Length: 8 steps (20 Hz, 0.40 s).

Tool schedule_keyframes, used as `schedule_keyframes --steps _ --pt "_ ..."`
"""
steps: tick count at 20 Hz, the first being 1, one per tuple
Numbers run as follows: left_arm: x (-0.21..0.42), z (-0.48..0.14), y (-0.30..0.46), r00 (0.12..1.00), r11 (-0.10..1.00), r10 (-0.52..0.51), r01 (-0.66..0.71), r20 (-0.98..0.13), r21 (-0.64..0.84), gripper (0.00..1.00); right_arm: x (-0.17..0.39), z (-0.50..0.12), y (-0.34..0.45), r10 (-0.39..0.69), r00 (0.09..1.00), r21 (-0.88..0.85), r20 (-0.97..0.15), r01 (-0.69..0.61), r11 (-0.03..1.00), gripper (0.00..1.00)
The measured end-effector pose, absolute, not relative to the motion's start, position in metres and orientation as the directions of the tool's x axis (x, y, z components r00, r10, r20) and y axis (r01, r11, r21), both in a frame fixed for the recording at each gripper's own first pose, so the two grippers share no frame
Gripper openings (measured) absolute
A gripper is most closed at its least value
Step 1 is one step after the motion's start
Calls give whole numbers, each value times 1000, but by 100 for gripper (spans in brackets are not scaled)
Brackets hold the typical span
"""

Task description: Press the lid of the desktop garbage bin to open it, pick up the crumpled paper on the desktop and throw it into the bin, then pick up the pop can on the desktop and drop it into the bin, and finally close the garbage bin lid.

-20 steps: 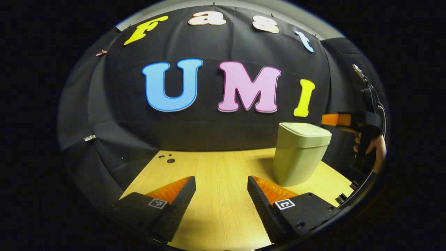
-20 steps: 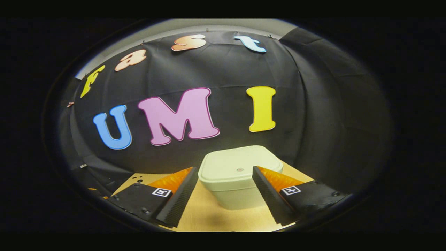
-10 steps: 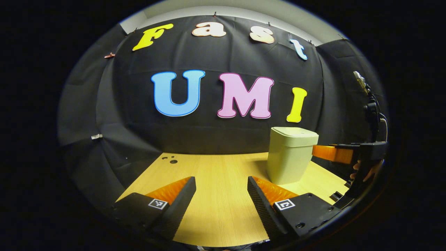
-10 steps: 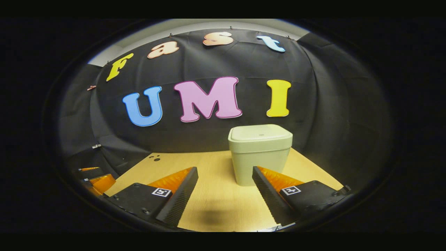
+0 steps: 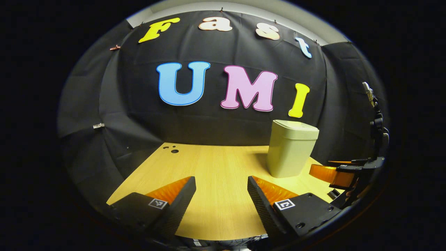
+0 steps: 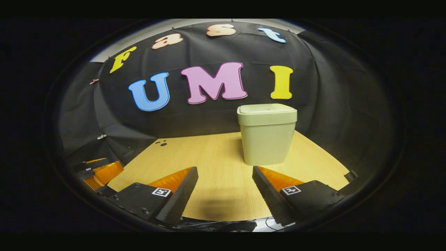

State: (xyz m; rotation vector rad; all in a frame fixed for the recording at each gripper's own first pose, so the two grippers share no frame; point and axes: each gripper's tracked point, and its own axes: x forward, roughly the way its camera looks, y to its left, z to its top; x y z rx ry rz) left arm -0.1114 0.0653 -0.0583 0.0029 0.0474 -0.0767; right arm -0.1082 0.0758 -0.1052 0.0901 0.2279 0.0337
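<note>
- Pale-green garbage bin (image 6: 267, 134) stands upright on the wooden desktop (image 6: 209, 157), lid (image 6: 266, 109) shut.
- Left gripper view catches the right gripper (image 5: 334, 172) beside the bin.
- Left gripper (image 5: 221, 190) and the right gripper both gape, empty.

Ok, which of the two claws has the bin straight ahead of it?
The right claw: the garbage bin stands dead ahead in its view. From the left claw, the bin sits off to the right.

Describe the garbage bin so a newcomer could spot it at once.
Start at the wooden table before the black cloth wall. Toward its back right stands the bin, a pale green, boxy, upright tub with its flat lid shut, the sole tall thing on the tabletop.
</note>
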Motion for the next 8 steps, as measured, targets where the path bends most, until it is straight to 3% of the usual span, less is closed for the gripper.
schedule_keyframes --steps 8 --pt "-109 -74 57 988 992 -127 124 -90 -40 96 -111 -116 84 54 963 85 -265 -33 996 98"
